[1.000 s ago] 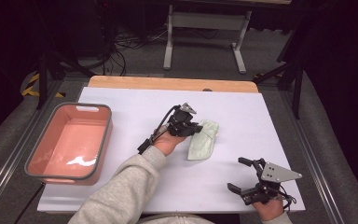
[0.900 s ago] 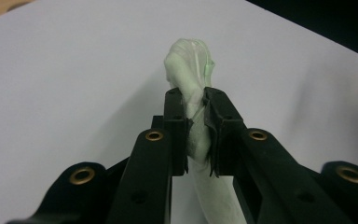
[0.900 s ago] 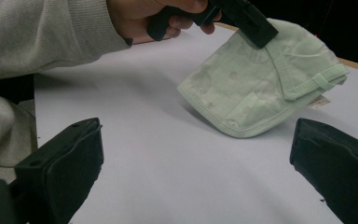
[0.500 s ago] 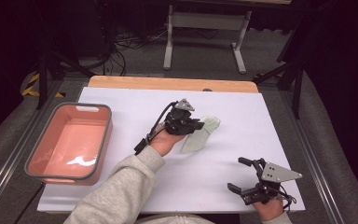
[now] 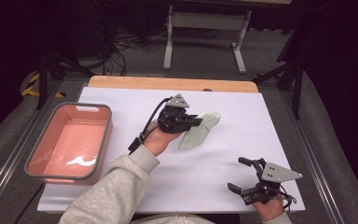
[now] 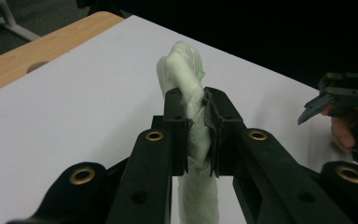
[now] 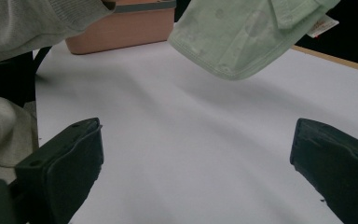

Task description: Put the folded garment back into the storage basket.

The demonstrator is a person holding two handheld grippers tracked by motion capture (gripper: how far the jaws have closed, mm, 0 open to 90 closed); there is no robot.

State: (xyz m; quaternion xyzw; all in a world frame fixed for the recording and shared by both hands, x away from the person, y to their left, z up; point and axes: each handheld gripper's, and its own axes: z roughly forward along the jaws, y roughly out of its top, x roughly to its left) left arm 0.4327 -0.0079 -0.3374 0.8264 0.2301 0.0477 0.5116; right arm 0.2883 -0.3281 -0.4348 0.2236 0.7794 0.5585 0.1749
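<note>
Two hand-held grippers work over a white table (image 5: 121, 196) whose far edge shows a strip of bare wood. At the table's left edge we see a salmon-pink plastic tub (image 5: 70, 142) with a grey rim. Just right of it a grey sleeve (image 5: 116, 186) reaches up from the near edge toward the middle of the table, ending in the left hand (image 5: 158, 140) holding the left gripper (image 5: 193, 122). Its jaws are clenched on a pale green cloth (image 5: 198, 130), a folded fabric piece lying near the table's centre. In the left gripper view we see the cloth (image 6: 189, 93) bunched into a narrow ridge between the two black jaws, rising past their tips. In the right gripper view the cloth (image 7: 247, 32) hangs lifted above the table surface, with a small tag at its edge. Well apart, near the table's near right corner, the right gripper (image 5: 242, 175) sits with its jaws spread wide, grasping nothing.
</note>
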